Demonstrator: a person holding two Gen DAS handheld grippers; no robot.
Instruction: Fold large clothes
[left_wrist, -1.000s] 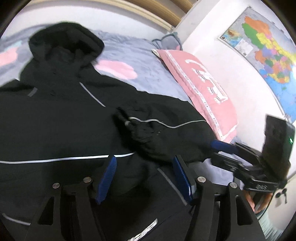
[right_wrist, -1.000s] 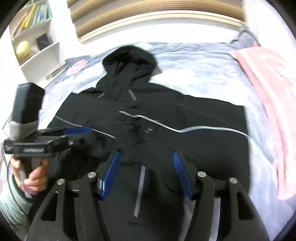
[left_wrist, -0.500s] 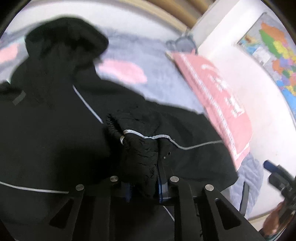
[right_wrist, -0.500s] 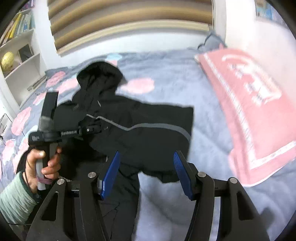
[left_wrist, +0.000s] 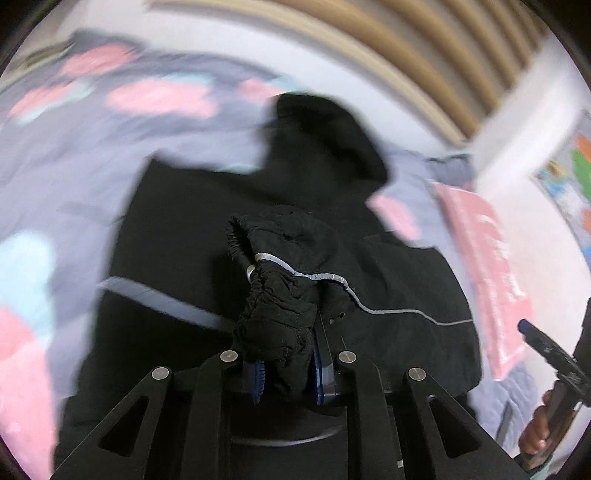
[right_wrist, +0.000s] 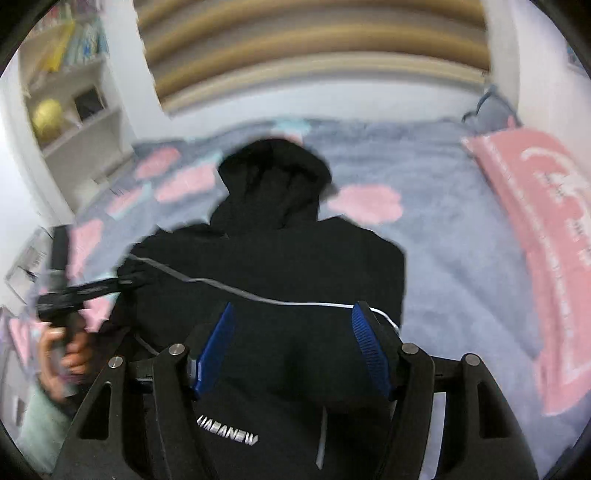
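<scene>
Sleeve cuff (left_wrist: 280, 317) now pinched in left gripper (left_wrist: 288, 373), previously open; right gripper (right_wrist: 291, 354) wider, empty.

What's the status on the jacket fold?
Left gripper shut on the sleeve cuff. Right gripper open above the black jacket, jaws just widening. Nothing in the way.

Black hooded jacket (right_wrist: 295, 258) with thin silver piping; grey-lilac bedspread (right_wrist: 443, 221) patterned with pink clouds; pink pillow (right_wrist: 546, 229) with white lettering; blue gripper pads (right_wrist: 216, 350).
</scene>
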